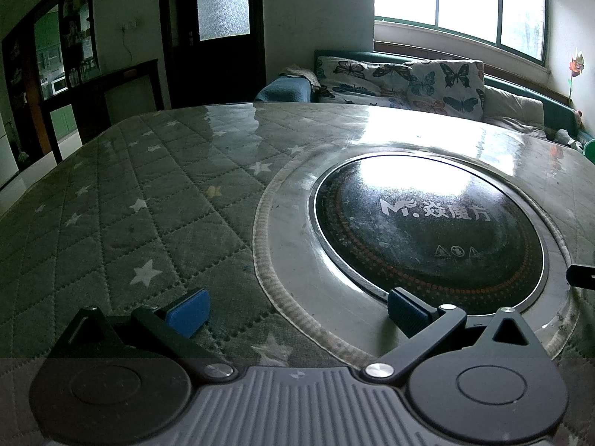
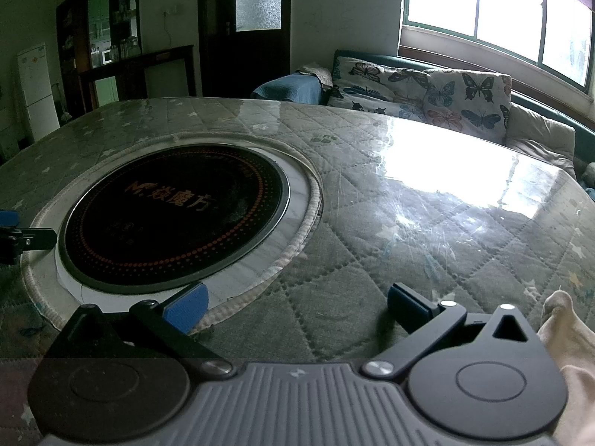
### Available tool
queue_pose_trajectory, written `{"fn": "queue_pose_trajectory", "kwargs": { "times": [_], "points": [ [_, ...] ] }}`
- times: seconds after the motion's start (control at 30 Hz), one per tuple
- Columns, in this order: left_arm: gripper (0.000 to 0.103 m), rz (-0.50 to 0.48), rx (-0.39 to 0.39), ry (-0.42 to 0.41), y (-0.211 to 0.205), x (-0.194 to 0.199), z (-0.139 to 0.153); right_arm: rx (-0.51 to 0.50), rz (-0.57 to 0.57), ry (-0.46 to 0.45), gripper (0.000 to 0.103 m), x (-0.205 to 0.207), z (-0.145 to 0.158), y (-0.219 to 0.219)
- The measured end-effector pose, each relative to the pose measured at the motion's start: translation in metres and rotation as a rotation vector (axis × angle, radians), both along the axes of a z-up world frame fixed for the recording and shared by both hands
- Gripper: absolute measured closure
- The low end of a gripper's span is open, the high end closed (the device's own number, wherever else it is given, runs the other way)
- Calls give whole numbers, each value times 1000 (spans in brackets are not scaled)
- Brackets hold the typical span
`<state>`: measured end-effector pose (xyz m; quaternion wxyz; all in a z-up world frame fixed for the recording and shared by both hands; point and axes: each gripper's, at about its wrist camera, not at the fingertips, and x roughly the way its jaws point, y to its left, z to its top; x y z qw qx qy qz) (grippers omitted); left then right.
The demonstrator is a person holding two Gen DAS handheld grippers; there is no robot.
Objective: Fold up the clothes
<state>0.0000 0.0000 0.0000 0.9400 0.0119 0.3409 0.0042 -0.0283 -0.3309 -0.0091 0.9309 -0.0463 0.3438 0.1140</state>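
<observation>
Both grippers hang tilted down over a table topped with a quilted, star-printed cover [image 1: 141, 200] under a clear glossy sheet, and neither holds anything. The left gripper [image 1: 297, 310] has its blue pads spread wide, with bare quilted cover and the pale ring of the inset cooktop between them; the black round induction cooktop [image 1: 427, 238] lies just ahead and to its right. The right gripper [image 2: 297, 308] is likewise spread wide over empty cover, with the same cooktop ahead and to its left. The only cloth that could be the clothing to fold is a pale cream piece of fabric [image 2: 569, 338] at the lower right edge of the right wrist view, just beside and right of that gripper's body; too little shows to say what garment it is or how it lies. I judge it soft, light and limp: it would sag and drape when lifted, and could slide easily on the glossy sheet, so a pinch on a single layer may drag the rest along. A hem, corner or shoulder seam would be the sound place to grip, one gripper per corner. A sofa with butterfly cushions [image 1: 427, 81] stands beyond the table.
</observation>
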Motion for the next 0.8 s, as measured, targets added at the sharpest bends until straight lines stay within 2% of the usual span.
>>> {"fn": "queue_pose_trajectory", "kwargs": {
  "times": [0.8],
  "points": [
    [0, 0, 4, 0, -1, -1, 2, -3, 0, 1, 0, -1, -1, 1]
  ]
}}
